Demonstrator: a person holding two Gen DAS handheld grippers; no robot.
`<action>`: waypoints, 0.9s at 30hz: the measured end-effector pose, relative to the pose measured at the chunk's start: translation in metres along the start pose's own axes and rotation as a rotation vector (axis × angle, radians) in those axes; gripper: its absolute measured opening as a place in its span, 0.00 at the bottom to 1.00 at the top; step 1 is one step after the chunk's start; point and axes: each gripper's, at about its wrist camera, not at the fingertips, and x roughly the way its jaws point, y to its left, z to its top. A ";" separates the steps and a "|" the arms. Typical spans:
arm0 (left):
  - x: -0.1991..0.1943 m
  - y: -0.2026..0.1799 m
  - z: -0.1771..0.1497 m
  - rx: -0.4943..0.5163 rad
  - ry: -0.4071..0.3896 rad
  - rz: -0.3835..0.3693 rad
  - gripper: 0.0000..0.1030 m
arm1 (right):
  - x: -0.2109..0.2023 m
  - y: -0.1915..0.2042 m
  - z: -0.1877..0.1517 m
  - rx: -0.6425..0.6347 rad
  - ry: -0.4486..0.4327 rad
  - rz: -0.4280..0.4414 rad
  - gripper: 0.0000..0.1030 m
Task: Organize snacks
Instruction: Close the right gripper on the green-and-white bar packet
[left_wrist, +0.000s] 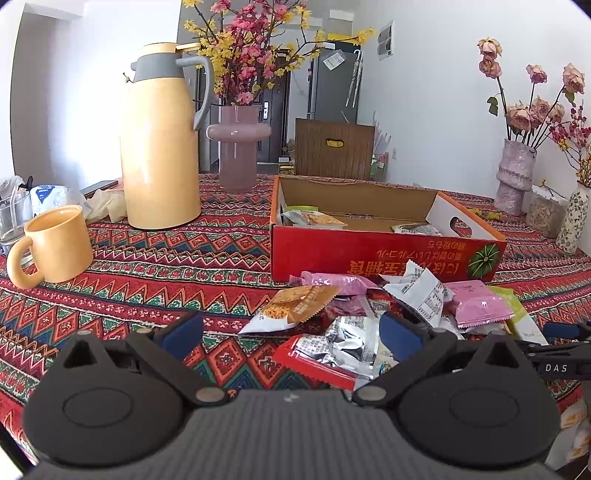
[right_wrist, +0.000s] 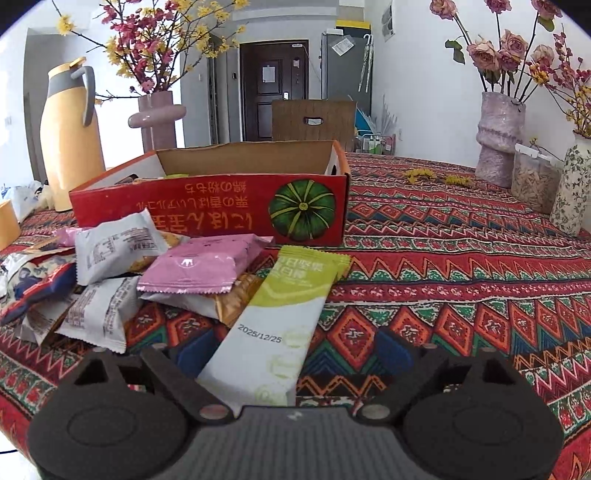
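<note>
The green-and-white sachet lies on the patterned tablecloth, in front of the red cardboard box, beside the snack pile. Right gripper: jaws wide, straddling sachet, pads clear. Left gripper: open, empty.

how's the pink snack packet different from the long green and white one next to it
The pink snack packet is short, squarish and puffy; the green and white packet is a long flat sachet. The pink one rests on top of the pile; the green one lies mostly on the tablecloth, between the right gripper's open jaws. Both are sealed, outside the red box.
</note>
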 end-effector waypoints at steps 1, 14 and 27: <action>0.000 0.001 0.000 -0.002 0.002 0.000 1.00 | 0.001 -0.003 0.000 0.009 -0.003 -0.007 0.90; 0.000 0.001 -0.002 -0.007 0.014 -0.004 1.00 | -0.003 -0.011 -0.004 0.022 -0.045 -0.022 0.66; 0.002 -0.002 -0.003 -0.005 0.022 -0.004 1.00 | 0.003 -0.014 0.002 0.027 -0.055 -0.026 0.40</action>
